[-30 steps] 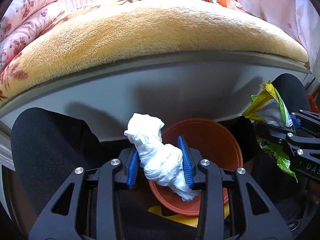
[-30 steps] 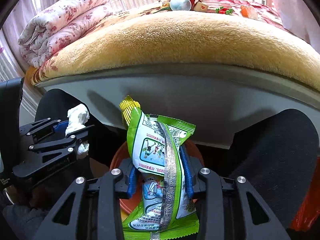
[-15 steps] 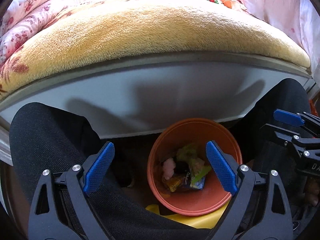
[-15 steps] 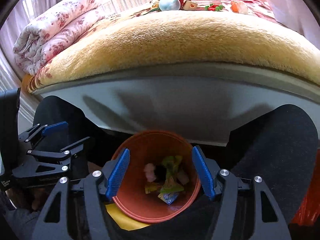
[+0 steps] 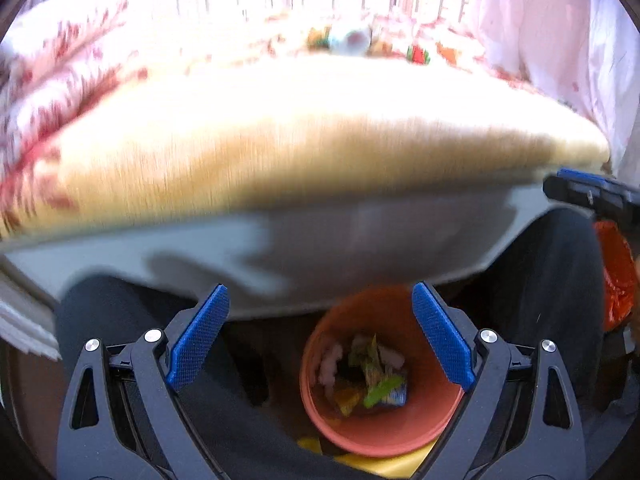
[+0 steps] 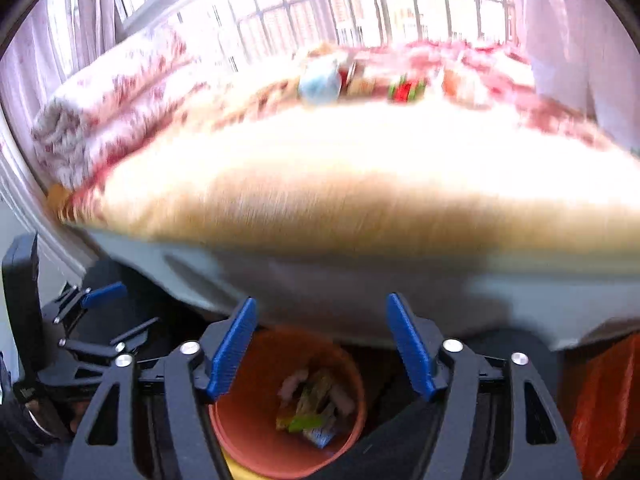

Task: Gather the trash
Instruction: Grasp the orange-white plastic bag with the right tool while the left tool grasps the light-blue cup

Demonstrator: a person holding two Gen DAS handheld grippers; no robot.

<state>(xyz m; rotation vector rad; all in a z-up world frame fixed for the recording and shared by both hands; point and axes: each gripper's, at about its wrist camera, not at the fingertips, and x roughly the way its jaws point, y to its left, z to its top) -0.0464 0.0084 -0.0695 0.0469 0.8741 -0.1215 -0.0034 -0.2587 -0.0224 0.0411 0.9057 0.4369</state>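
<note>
Orange bin (image 5: 384, 424) sits low between your knees, below the bed (image 5: 320, 152) edge, wrappers and tissue (image 5: 364, 372) already inside. Left tool (image 5: 320, 336) stands wide with nothing between the pads; right tool (image 6: 320, 344) is opening, also empty. Lift both clear of the bin rim, then aim for the small litter (image 6: 360, 78) at the far side of the bed, one piece per tool.

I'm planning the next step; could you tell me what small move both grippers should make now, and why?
Probably lift both toward the far side of the bed. The left gripper is open and empty, the right gripper is opening, also empty. Wrappers lie in the orange bin; small items remain there.
</note>
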